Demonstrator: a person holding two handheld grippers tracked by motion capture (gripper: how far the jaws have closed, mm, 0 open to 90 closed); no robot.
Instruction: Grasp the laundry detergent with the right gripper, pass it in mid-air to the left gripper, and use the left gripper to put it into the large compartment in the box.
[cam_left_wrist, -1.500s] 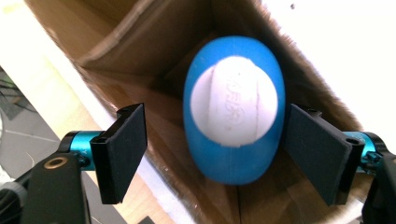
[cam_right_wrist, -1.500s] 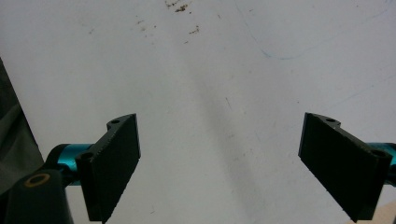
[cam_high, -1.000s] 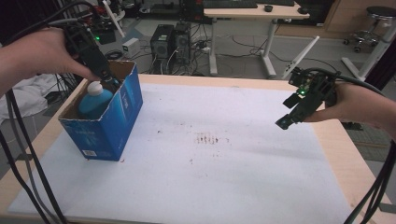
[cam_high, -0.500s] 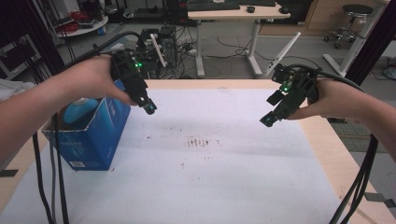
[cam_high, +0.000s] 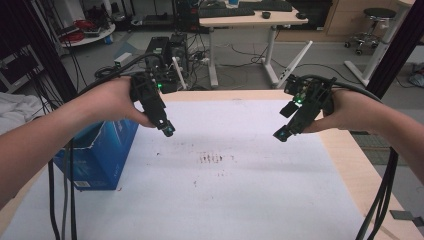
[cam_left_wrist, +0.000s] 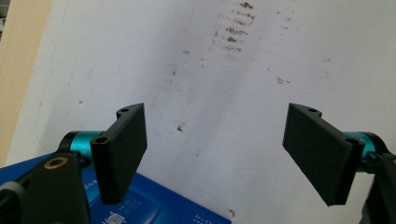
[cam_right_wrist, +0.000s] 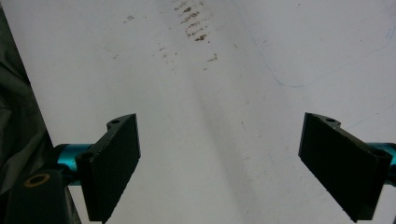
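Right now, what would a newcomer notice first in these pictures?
First, the two hand-held tongs: the left tongs and the right tongs hang open and empty over the white table cover. Next, the blue box standing at the table's left edge. Then the brown stain in the middle of the cover, between the tongs.

Looks forward and down from above the near edge, taking in the whole white table (cam_high: 240, 200) with the blue box (cam_high: 100, 150) at 9 o'clock. Rides close over the sheet, facing down between black jaws. Shares the brown stain (cam_high: 212, 158) (cam_left_wrist: 233, 30) (cam_right_wrist: 194, 21) near 12 o'clock.
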